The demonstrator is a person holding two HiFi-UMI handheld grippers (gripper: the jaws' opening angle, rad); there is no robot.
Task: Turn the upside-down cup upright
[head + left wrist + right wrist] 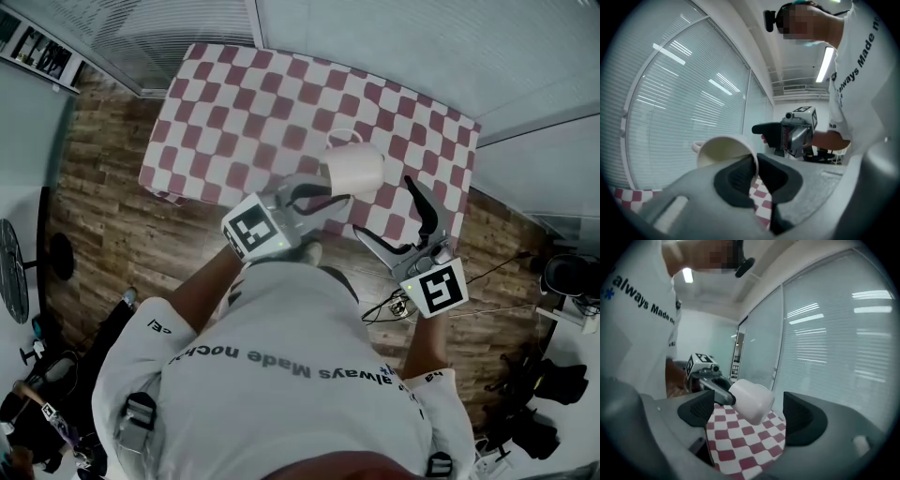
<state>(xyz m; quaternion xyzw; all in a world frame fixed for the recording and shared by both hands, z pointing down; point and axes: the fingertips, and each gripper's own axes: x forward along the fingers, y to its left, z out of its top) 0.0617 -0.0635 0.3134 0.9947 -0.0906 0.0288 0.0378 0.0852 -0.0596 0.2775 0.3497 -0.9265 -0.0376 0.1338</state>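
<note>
White cup (356, 169) is held off the red-and-white checkered tablecloth (234, 103), tipped roughly onto its side. Its handle (342, 137) is seen at the far side in the head view. In the left gripper view the cup's open mouth (724, 150) is turned towards the camera, and its rim wall is pinched between the two dark pads (736, 180). The left gripper (323, 200) is thus closed tight on the cup rim, one pad inside the cup and one outside.

The right gripper (386, 208) is held just beside the cup, on the near right side of the table. Its jaws are spread wide and nothing is gripped. In the right gripper view the cup's closed base and side (752, 401) are seen between the two pads, apart from both, with the cloth (740, 446) below. The left gripper's marker cube (701, 361) is visible behind the cup.

Wood-plank floor (103, 225) is seen round the table. Window blinds (684, 103) are seen behind the cup. A white printed shirt (281, 375) is worn by the person.
</note>
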